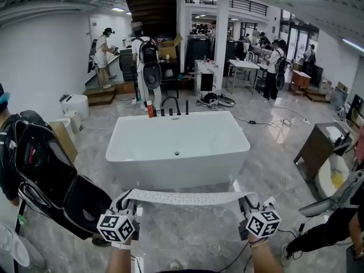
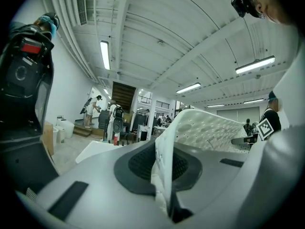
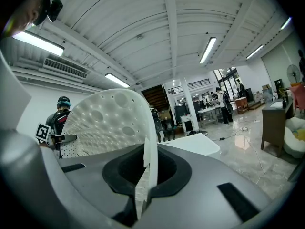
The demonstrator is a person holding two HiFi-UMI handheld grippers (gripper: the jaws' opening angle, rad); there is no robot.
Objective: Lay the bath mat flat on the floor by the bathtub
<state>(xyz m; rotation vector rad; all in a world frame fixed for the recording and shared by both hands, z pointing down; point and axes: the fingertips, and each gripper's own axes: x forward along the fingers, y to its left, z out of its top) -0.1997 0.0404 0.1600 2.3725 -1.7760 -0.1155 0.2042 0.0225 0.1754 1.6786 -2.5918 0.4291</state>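
A white perforated bath mat (image 1: pixel 187 197) hangs stretched between my two grippers, just in front of the white bathtub (image 1: pixel 176 147). My left gripper (image 1: pixel 126 201) is shut on the mat's left end, and the mat (image 2: pixel 205 130) curls away from its jaws in the left gripper view. At the other end my right gripper (image 1: pixel 248 202) is shut on the mat, whose dimpled sheet (image 3: pixel 109 120) rises from those jaws in the right gripper view. The mat is held up in the air, above the grey marble floor (image 1: pixel 187 238).
A person with a black backpack (image 1: pixel 45 169) stands close at my left. At the right are a dark cabinet (image 1: pixel 318 149) and a seated person's legs (image 1: pixel 324 232), with cables (image 1: pixel 278 124) on the floor. Several people and tables fill the back of the room.
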